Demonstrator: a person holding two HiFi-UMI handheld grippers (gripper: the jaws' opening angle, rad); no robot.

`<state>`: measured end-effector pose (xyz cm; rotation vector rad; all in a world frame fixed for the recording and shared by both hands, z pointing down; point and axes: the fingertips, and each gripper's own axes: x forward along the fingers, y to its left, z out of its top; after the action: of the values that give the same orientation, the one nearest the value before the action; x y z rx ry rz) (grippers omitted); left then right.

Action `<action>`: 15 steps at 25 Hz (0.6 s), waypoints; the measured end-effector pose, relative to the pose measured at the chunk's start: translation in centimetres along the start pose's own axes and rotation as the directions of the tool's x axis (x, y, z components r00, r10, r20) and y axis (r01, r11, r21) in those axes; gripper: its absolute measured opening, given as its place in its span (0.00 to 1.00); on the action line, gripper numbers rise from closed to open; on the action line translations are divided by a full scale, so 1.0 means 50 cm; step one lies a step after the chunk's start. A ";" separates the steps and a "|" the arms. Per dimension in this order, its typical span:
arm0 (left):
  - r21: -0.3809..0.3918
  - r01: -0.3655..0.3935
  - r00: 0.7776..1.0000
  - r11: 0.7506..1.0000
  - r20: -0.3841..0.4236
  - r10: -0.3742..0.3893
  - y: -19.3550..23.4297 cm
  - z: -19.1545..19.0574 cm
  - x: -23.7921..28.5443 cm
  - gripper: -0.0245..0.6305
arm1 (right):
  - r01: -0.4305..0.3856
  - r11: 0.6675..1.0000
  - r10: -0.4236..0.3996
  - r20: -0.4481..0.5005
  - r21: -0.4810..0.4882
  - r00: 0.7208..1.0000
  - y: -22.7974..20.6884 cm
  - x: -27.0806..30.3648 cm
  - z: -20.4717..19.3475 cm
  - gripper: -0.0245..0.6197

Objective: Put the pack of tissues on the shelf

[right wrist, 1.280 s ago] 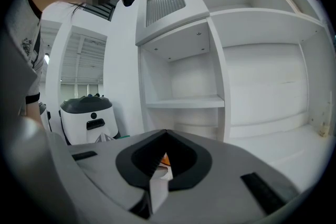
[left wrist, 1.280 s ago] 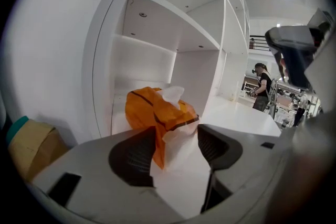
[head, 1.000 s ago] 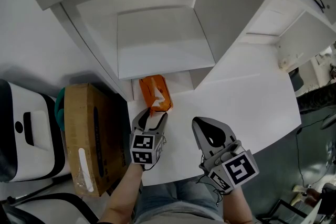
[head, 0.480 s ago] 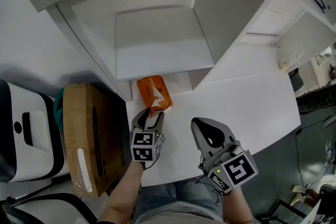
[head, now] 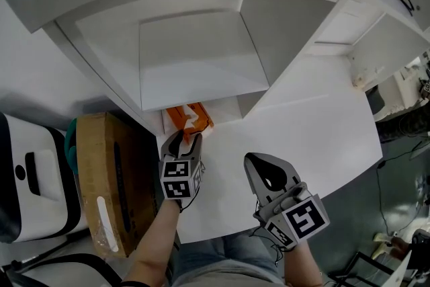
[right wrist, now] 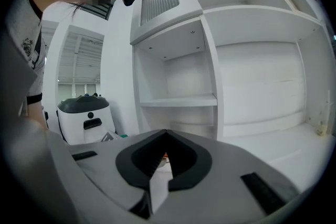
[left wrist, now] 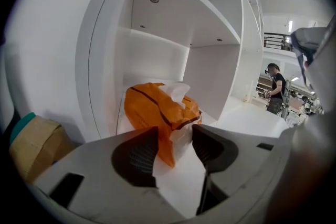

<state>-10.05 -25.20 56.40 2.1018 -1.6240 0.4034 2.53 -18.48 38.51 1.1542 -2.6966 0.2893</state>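
The orange pack of tissues [head: 187,119], with a white tissue sticking out of its top [left wrist: 176,93], lies at the mouth of the white shelf unit's [head: 195,70] lowest compartment, its far end hidden under the shelf board in the head view. My left gripper [head: 183,142] is shut on the pack's near end, and the orange wrap [left wrist: 157,113] sits between its two pads. My right gripper [head: 269,175] hovers over the white table to the right, shut and empty, its fingertips touching [right wrist: 167,136].
A cardboard box [head: 107,185] stands close left of my left gripper, with a teal thing [head: 70,138] behind it and a white-and-black machine [head: 30,178] further left. The white table [head: 322,124] ends at a curved edge on the right. A person [left wrist: 274,89] stands far off.
My left gripper has closed on the pack and moved forward with it, so the pack now lies partly under the shelf board. The right gripper has stayed put.
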 end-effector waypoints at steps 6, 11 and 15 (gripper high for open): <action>-0.011 -0.044 0.999 0.999 0.015 0.044 0.034 0.019 0.009 0.36 | 0.013 1.000 -0.013 -0.001 0.006 1.000 -0.007 0.002 -0.002 0.05; -0.046 -0.074 0.997 0.996 0.011 0.075 0.062 0.030 0.018 0.32 | 0.016 1.000 -0.016 0.000 0.006 1.000 -0.006 0.007 0.000 0.05; -0.038 -0.074 0.997 0.997 0.010 0.074 0.065 0.034 0.021 0.31 | 0.018 1.000 -0.018 -0.004 0.005 1.000 -0.007 0.009 0.000 0.05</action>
<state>-12.96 -27.60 56.03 2.0246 -1.7064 0.3819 2.47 -19.00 38.67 1.1776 -2.6822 0.2953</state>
